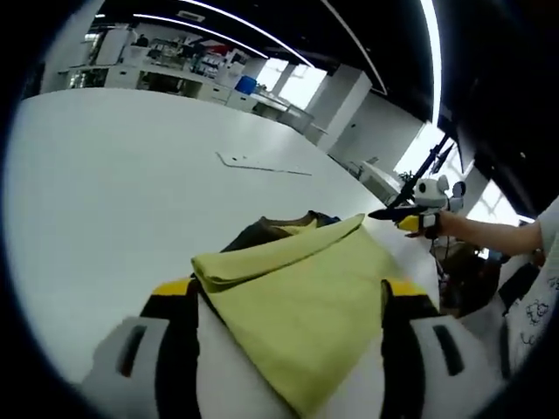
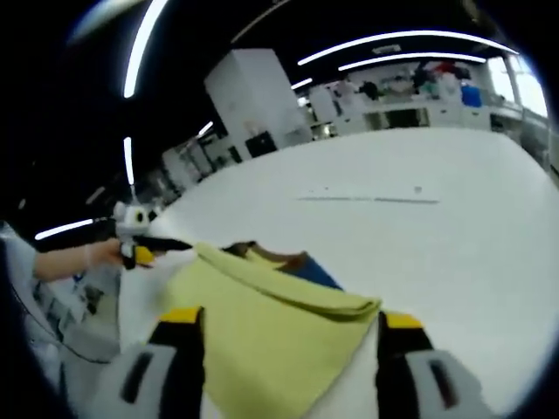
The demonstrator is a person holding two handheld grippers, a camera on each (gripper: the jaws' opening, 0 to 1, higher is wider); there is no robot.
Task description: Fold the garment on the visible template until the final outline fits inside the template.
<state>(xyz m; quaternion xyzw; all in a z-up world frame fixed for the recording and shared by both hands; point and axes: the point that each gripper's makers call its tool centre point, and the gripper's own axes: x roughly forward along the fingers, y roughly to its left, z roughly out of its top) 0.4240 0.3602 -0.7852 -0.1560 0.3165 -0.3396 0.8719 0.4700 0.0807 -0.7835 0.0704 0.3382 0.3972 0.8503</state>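
— Big open lab, this: strip lights on a dark ceiling, white cabinets and shelving along the far wall, and a wide white bench (image 1: 113,175) taking up most of the floor.

— And on the bench?

— The garment (image 1: 306,297), yellow-green, lying partly folded, with a thick rolled fold along its far edge. A dark collar with a brownish lining and a bit of blue peeks out beyond that fold. Farther off on the bench is a thin pale line of the template (image 1: 262,166), well apart from the cloth.

— Where are the grippers?

— In the left gripper view, the left gripper (image 1: 293,305) has its black, yellow-tipped jaws spread wide, one to each side of the cloth, which lies between them. In the right gripper view, the right gripper (image 2: 284,336) stands the same way, jaws apart on either side of the garment.

— Is either pinching the fabric?

— Neither is closed on it. In the left gripper view the right one also shows off at the garment's far corner, held in a person's hand (image 1: 445,223). In the right gripper view a hand (image 2: 105,253) holds the left one near the opposite corner.
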